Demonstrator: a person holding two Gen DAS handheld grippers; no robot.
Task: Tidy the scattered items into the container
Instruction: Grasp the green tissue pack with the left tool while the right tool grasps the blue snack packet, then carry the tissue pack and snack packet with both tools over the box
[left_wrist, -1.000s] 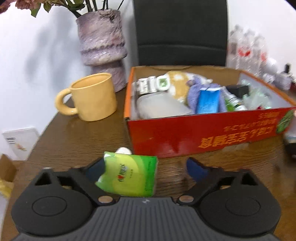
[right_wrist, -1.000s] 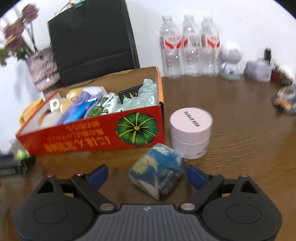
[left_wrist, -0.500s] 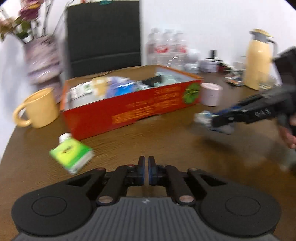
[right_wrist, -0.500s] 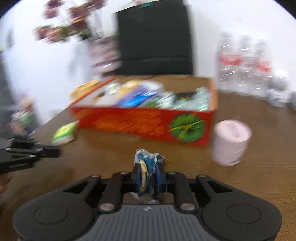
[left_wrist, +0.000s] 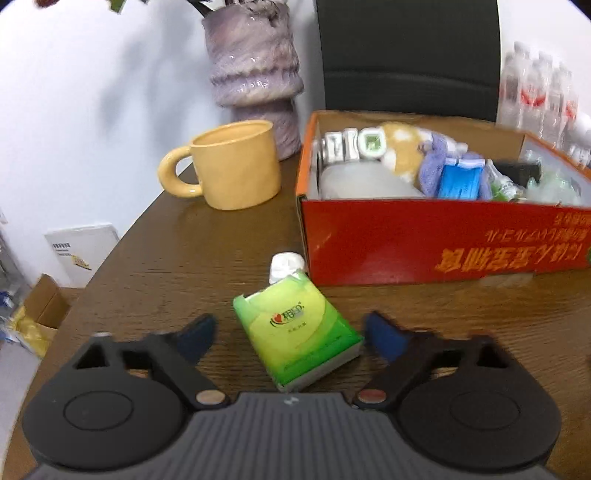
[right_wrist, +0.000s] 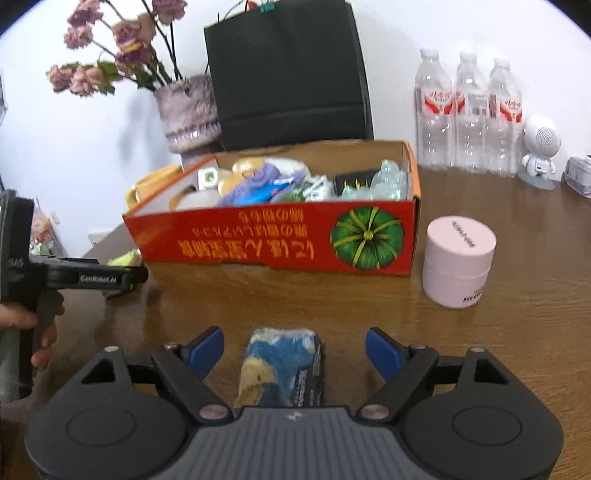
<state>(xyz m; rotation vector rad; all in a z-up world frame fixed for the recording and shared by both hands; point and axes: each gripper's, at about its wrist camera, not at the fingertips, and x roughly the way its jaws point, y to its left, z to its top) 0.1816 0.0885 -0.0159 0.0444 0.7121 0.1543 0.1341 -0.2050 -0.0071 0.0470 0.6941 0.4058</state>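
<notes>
A red cardboard box full of small items stands on the wooden table; it also shows in the right wrist view. A green tissue pack lies on the table between the open fingers of my left gripper, with a small white object just behind it. A blue and yellow packet lies between the open fingers of my right gripper. The left gripper tool shows at the left of the right wrist view.
A yellow mug and a purple vase stand left of the box. A pink jar stands right of the box. Water bottles, a white figure and a black chair are behind.
Half a second ago both grippers were shut, the right one on the blue packet. Now both are open, each with its item lying between the fingers on the table.
</notes>
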